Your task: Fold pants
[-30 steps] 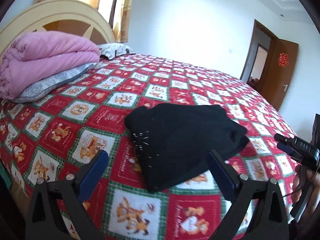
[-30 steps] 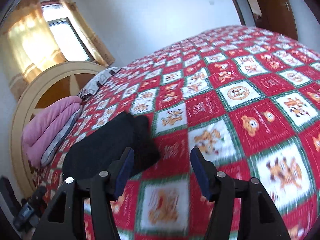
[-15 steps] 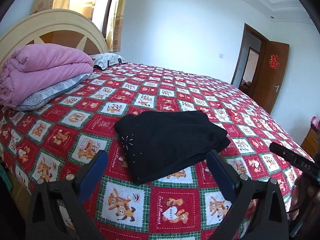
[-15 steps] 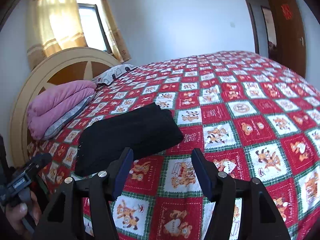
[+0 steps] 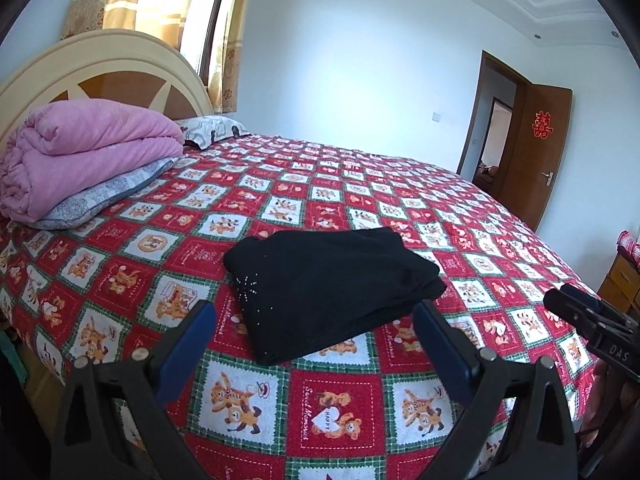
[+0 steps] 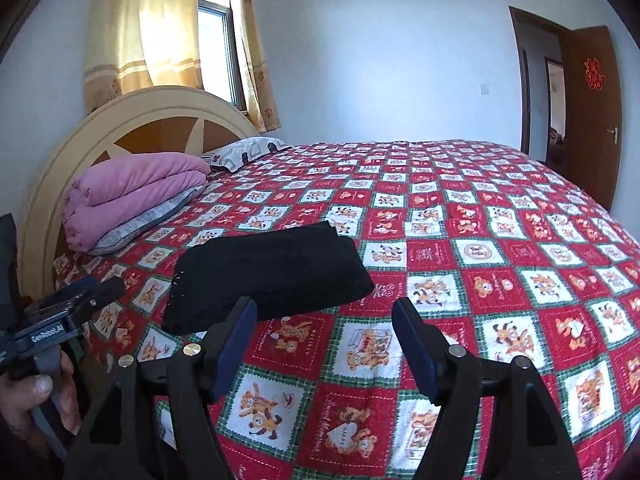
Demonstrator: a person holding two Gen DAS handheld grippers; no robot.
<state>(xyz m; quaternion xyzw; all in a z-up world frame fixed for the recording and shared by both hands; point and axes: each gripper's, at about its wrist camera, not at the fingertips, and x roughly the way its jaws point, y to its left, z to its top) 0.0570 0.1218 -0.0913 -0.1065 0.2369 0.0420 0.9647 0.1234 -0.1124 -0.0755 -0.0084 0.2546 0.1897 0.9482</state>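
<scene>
The black pants [image 5: 328, 288] lie folded into a compact rectangle on the red patterned bedspread [image 5: 360, 208], near the front edge of the bed. They also show in the right wrist view [image 6: 268, 272]. My left gripper [image 5: 314, 320] is open and empty, held back from the pants near the bed's front edge. My right gripper [image 6: 324, 324] is open and empty, just off the pants' right front corner. Neither gripper touches the pants. The right gripper's body shows in the left wrist view [image 5: 592, 324]; the left gripper's body shows in the right wrist view [image 6: 60, 320].
A folded pink quilt [image 5: 80, 156] lies on a grey pillow [image 5: 104, 200] by the headboard [image 5: 104, 76]. A patterned pillow [image 5: 212, 128] lies behind it. A brown door [image 5: 536, 152] stands open at the right. A wooden cabinet [image 5: 624, 280] stands at the far right.
Both grippers have pulled back and up from the bed, so the folded pants look smaller and farther away. The pants have not moved. Both grippers stay open.
</scene>
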